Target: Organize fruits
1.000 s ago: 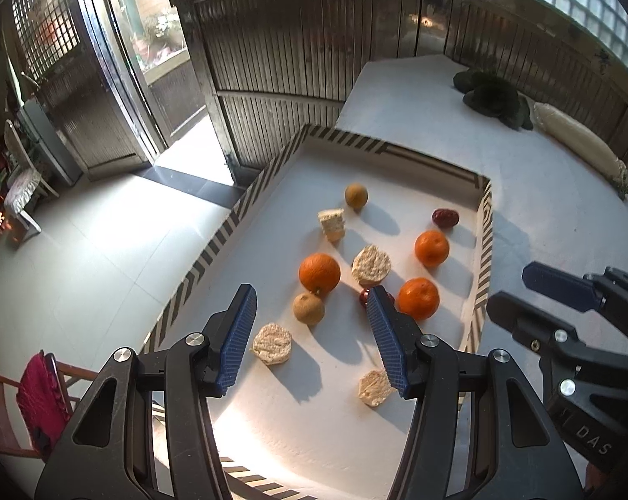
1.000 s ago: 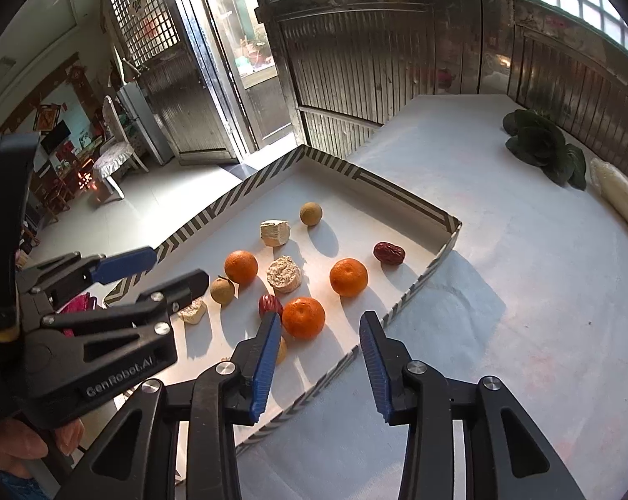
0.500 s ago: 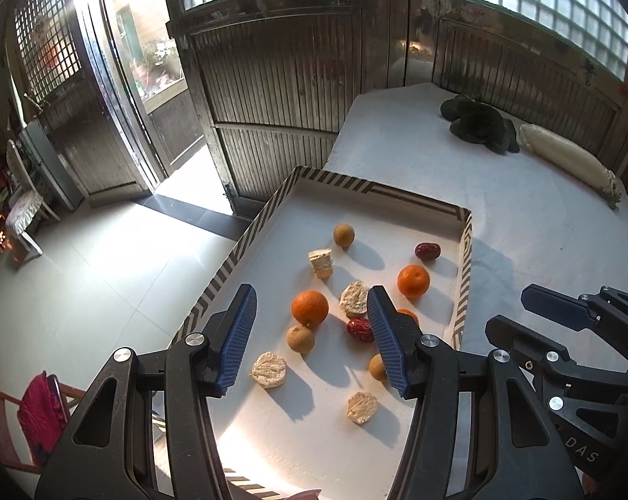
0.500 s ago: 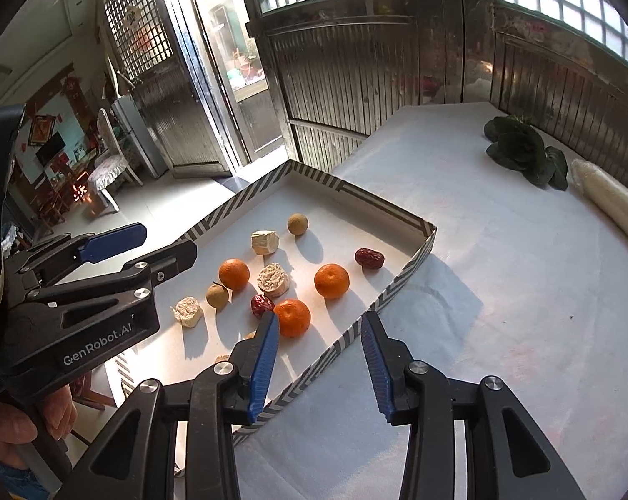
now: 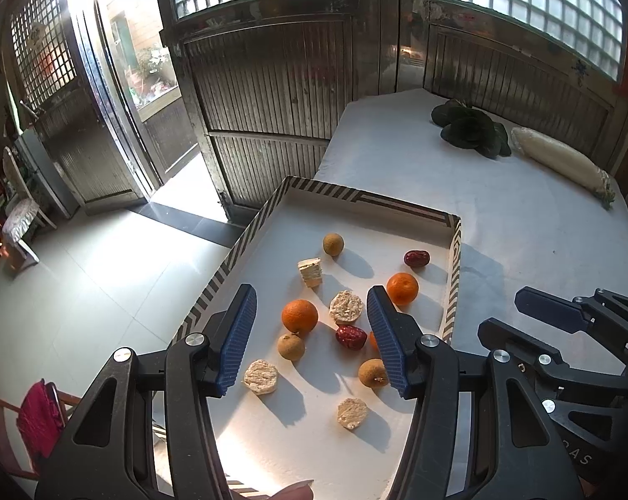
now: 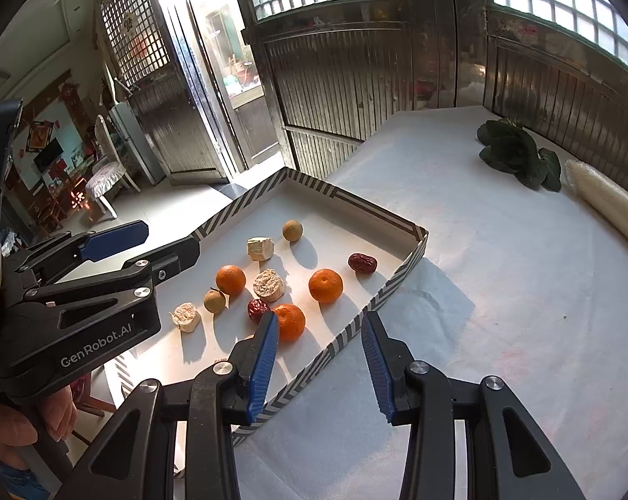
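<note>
Both claws open, empty, above fruit tray [image 5: 453, 275]

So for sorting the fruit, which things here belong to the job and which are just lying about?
Part of the job:
- tray
- oranges
- red dates
- small brown fruits
- pale crumbly chunks, unclear what they are
- left gripper and right gripper, both empty

Lying about:
- leafy greens
- long white vegetable

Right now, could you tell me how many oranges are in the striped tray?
3: one left of centre, one toward the right wall, and one nearest the right gripper, partly hidden in the left view.
</note>
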Available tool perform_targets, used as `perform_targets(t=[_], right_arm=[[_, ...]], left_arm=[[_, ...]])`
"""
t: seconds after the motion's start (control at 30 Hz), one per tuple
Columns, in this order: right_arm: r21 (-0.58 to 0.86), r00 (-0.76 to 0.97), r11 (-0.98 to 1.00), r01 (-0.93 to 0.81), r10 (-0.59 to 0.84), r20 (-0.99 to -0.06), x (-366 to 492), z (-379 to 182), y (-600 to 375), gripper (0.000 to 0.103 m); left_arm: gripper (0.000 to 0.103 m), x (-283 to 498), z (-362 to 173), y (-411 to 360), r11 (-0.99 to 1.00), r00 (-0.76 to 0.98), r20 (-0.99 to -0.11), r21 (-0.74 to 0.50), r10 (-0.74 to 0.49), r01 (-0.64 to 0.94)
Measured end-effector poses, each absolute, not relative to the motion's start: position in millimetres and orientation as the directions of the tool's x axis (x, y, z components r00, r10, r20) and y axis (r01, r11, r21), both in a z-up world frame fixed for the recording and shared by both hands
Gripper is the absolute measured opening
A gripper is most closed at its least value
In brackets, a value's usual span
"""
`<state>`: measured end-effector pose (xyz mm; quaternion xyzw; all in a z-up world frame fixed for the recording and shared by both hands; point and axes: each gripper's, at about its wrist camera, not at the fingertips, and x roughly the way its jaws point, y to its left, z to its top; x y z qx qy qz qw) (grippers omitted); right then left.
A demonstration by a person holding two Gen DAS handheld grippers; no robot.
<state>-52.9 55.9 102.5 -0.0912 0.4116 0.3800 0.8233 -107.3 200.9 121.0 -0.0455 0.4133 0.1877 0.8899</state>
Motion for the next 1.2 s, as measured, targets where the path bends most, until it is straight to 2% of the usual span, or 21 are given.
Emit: perform_targets(t=[1.2], right_arm=[[0.18,0.341,0.693,-0.699,0.543,-0.767,-47,90,58,0.041]], left_arm=[[0.055,-99,113,203,0.919,0.557,-0.774,0.08,0.301,-0.385]])
